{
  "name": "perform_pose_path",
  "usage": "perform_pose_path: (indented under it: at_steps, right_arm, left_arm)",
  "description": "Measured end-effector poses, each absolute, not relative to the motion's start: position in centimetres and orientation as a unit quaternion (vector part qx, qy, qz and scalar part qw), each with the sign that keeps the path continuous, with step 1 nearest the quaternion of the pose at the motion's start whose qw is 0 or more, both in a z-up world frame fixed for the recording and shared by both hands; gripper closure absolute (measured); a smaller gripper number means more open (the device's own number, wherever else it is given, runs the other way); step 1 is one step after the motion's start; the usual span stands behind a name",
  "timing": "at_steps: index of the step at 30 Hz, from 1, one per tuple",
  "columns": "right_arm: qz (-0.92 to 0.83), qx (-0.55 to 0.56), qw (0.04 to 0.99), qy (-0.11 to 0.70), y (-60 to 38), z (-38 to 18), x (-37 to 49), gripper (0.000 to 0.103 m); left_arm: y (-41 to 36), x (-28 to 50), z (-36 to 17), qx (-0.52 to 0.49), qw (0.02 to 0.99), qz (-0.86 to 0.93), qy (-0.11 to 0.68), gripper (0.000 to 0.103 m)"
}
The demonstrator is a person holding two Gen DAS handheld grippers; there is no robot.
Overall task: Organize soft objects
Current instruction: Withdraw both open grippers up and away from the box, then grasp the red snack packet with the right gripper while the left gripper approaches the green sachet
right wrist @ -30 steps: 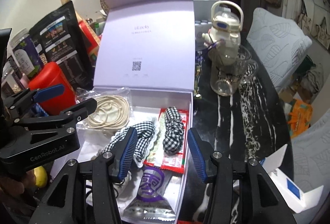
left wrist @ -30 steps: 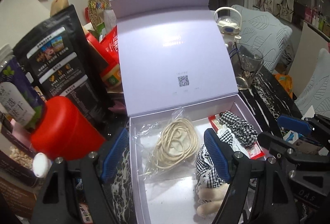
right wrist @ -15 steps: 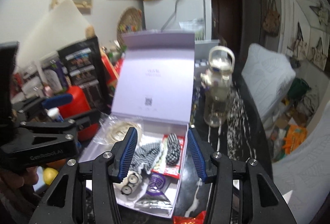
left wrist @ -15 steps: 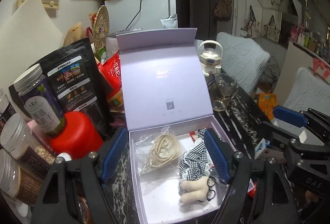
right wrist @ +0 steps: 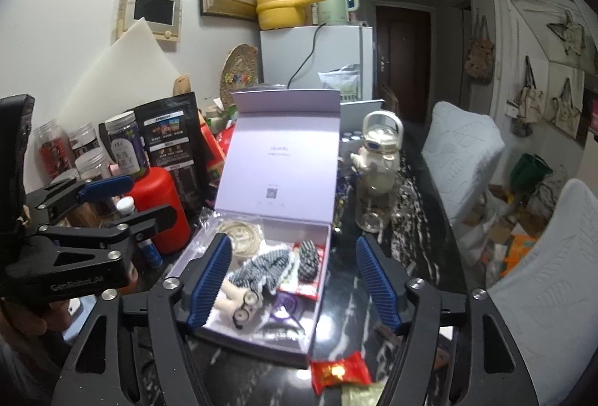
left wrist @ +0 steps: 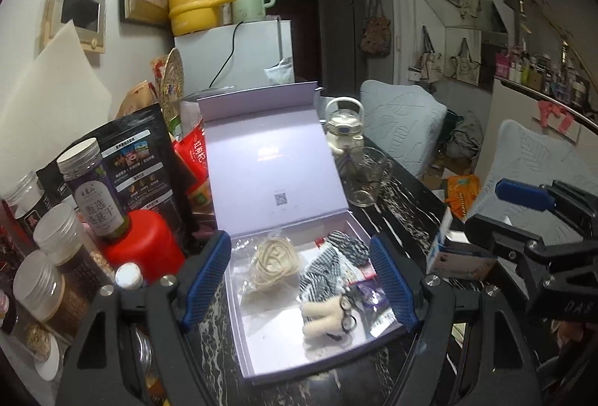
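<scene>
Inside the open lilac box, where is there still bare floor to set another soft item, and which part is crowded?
Bare floor: the near-left part of the box, bordered by its left wall, its front wall and the plush toy; the bagged cord coil sits behind it. The right side is crowded with the checked cloth, checked scrunchie and packets.

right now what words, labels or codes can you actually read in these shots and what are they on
"GenRobot.AI": side of the left gripper body, right wrist view.
"DAS": body of the right gripper, left wrist view.
"甄选": label of the clear jar on the red container; smaller characters blurred.
QR code and a short line inside the box lid: too small to read.
Black pouch and red snack bag print: too blurred.
</scene>
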State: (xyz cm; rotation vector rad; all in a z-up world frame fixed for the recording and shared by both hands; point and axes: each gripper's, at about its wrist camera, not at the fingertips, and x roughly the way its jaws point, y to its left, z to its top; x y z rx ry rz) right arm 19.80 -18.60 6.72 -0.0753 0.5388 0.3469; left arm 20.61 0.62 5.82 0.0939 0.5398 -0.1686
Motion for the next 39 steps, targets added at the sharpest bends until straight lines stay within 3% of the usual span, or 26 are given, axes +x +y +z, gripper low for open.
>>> perform_pose_path:
  at_steps: [9, 21, 39]
  right_arm:
    - [0.137, -0.021, 0.952, 0.274, -22.1, 5.7, 15.9, 0.020]
    - [0.099, -0.018, 0.942, 0.320, -26.3, 1.2, 12.3, 0.020]
    - [0.109, -0.016, 0.913, 0.393, -26.6, -6.6, 15.3, 0.014]
  left_arm:
    - [-1.3, 16.4, 4.1, 0.052, 0.951, -0.093, 0.291, 0.026]
    - [-3.1, 13.0, -0.3, 0.027, 0.935, -0.115, 0.334, 0.027]
    - [-3.7, 13.6, -6.2, 0.024, 0.920, -0.088, 0.381, 0.027]
